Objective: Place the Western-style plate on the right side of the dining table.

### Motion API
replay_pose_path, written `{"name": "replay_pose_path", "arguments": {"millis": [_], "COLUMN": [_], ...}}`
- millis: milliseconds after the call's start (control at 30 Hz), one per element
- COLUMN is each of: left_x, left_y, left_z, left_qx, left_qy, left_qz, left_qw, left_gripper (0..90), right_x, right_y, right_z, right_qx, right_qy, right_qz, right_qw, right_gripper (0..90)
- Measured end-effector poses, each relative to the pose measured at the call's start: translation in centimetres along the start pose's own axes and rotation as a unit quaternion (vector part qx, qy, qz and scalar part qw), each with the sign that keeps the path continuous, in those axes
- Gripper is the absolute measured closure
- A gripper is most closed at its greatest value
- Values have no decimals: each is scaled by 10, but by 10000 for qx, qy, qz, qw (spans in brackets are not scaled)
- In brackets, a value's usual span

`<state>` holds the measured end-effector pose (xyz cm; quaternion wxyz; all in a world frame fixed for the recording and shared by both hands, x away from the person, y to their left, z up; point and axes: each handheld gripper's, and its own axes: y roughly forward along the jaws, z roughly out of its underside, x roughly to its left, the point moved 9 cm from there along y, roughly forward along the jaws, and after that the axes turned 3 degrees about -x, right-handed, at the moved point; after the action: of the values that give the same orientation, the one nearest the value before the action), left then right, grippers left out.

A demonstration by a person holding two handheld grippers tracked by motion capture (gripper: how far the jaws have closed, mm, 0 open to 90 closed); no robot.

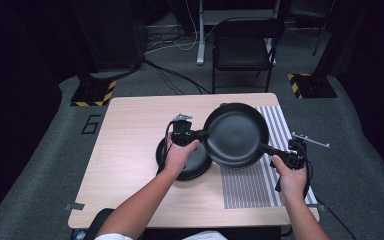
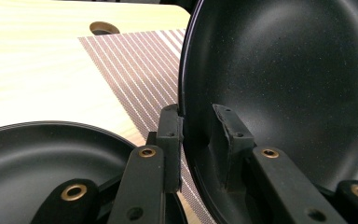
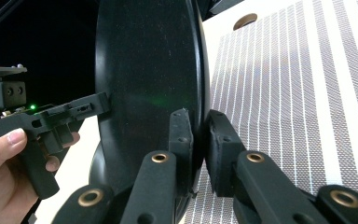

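The black pan (image 1: pixel 236 135) is held above the bench (image 1: pixel 130 130), over the striped mat (image 1: pixel 260 185). The left tool (image 1: pixel 200 134) is clamped on its rim, the right tool (image 1: pixel 275 150) on the opposite edge. A second pan (image 1: pixel 192 167) lies below.

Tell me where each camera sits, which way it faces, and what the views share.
High view: above the person's side, facing forward and down on the light wooden table; both forearms show.
Left gripper view: rides the left gripper, looking along its jaws clamped on the black round frying pan.
Right gripper view: rides the right gripper, looking along its jaws, shut on the pan's opposite rim; the left hand shows.
Shared: pan and striped placemat.
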<state>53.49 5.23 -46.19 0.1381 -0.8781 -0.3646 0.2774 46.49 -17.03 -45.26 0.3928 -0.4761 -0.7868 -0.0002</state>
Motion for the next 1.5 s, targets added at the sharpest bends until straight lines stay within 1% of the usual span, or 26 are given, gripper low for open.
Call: {"name": "replay_pose_path", "arguments": {"millis": [67, 100, 133, 267, 333, 567, 667, 700, 767, 867, 933, 967, 1300, 1433, 1500], "left_x": [-1, -2, -2, -4, -5, -8, -10, -10, -11, -12, -13, -12, -16, -17, -18], "left_y": [2, 3, 4, 7, 8, 12, 14, 15, 16, 17, 18, 18, 22, 25, 26], "left_z": [0, 0, 1, 1, 2, 2, 3, 3, 3, 3, 3, 3, 3, 4, 4], "left_qx": [-6, 4, 12, 30, 37, 52, 44, 58, 71, 68, 70, 80, 88, 95, 110], "left_qy": [14, -21, 5, 1, -27, 11, -13, 13, 12, 18, -8, 32, 4, 14, -8], "left_qz": [24, 35, 42, 78, 87, 133, 149, 159, 176, 180, 183, 191, 216, 223, 227], "left_qw": [10000, 10000, 10000, 10000, 10000, 9999, 9999, 9999, 9998, 9998, 9998, 9998, 9997, 9997, 9997], "left_gripper": [737, 737, 736, 737, 736, 737, 737, 737, 737, 737, 737, 737, 737, 737, 736], "right_x": [-1, -2, -2, -4, -5, -9, -9, -9, -10, -11, -11, -11, -15, -16, -18], "right_y": [-1, -2, -3, -5, -6, -11, -13, -13, -14, -16, -16, -17, -20, -21, -21], "right_z": [0, -1, -1, -1, 0, 0, 0, -1, -1, -2, -1, -1, -2, -2, -2], "right_qx": [-14, -31, -24, -32, -35, -50, -64, -70, -95, -112, -101, -99, -136, -140, -147], "right_qy": [-10, -25, -18, 29, 5, 24, 6, 7, -50, -52, -3, 1, -24, 20, -24], "right_qz": [12, 16, 22, 54, 73, 132, 146, 160, 162, 174, 184, 187, 216, 230, 240], "right_qw": [10000, 10000, 10000, 10000, 10000, 9999, 9999, 9998, 9998, 9998, 9998, 9998, 9997, 9996, 9996], "right_gripper": [814, 814, 814, 814, 814, 813, 814, 814, 814, 814, 814, 814, 814, 814, 814]}}
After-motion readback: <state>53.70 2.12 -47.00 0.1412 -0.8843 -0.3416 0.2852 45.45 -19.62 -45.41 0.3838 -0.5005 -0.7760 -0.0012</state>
